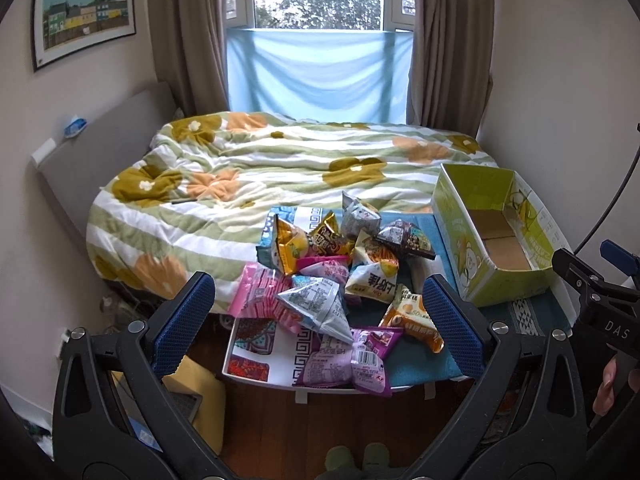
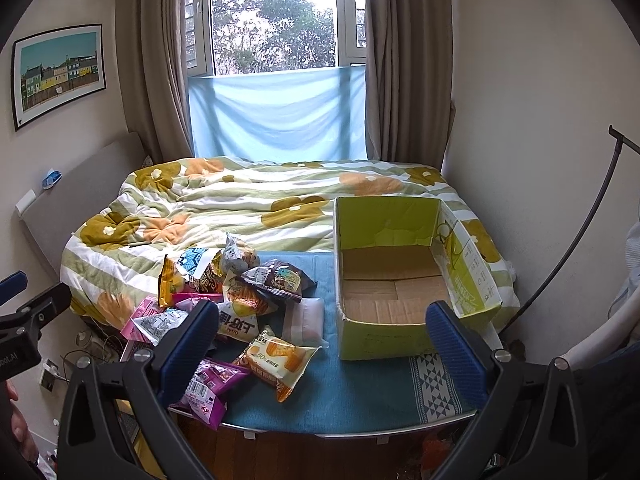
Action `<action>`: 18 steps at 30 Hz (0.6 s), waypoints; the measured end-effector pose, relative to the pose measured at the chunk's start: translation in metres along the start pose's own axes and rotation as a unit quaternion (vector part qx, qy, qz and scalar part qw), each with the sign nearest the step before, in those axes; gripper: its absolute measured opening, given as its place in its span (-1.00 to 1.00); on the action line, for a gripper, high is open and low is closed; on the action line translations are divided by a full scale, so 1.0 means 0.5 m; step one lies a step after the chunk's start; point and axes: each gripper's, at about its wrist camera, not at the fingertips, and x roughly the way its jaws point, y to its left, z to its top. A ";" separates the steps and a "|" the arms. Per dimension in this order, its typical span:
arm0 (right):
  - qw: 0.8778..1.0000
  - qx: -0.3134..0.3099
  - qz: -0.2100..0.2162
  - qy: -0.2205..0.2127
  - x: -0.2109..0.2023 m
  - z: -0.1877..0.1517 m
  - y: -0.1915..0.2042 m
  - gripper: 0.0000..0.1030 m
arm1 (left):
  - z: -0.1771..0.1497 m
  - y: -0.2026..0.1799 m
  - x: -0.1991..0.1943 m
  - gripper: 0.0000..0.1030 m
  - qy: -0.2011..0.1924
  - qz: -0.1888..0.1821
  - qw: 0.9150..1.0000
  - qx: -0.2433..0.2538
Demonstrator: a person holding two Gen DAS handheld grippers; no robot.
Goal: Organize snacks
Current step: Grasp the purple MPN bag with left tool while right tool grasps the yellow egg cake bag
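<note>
Start of sort, by the look of it – nothing yet in box.

Left gripper [image 1: 318,316]: jaws wide apart, nothing held. Hangs above near edge of table [image 1: 400,370], pointed at snack pile [image 1: 332,276]. Silver-blue packet [image 1: 320,308] and purple packet [image 1: 352,360] lie betw. the blue pads [image 1: 182,320] in view, but below them, not touched.

Right gripper [image 2: 320,354]: jaws likewise wide apart, empty. Aimed at gap betw. pile and box; orange packet [image 2: 280,360] just below its line.

Snacks – approx. a dozen+ packets, heaped loose on left part of table, overlapping, some tilted on others. Purple one overhangs front edge. Exact count not possible; lower ones hidden.

Cardboard box [image 2: 384,336] – green outside, open top, bare brown floor visible, empty. Stands right of pile on blue cloth [image 2: 360,392], near but apart from snacks. Probably set there as the target, close enough for short transfers.

Table butts against bed w/ floral quilt [image 2: 208,208]; far packets touch or nearly touch quilt, can't tell which.

Judgement: wide jaws suit puffy bags. Top or edge packets best first – orange one is free of the heap. Risk: foil slippery, pile may shift; purple packet could drop off the edge.
</note>
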 end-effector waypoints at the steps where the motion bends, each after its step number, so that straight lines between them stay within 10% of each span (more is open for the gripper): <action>1: 1.000 -0.002 0.003 0.005 0.007 -0.003 0.002 1.00 | -0.006 0.003 0.012 0.99 0.011 -0.004 1.000 0.000; 18: 0.977 -0.173 0.100 0.077 0.241 -0.131 0.023 1.00 | -0.176 -0.066 0.281 0.99 0.165 -0.038 0.986 0.000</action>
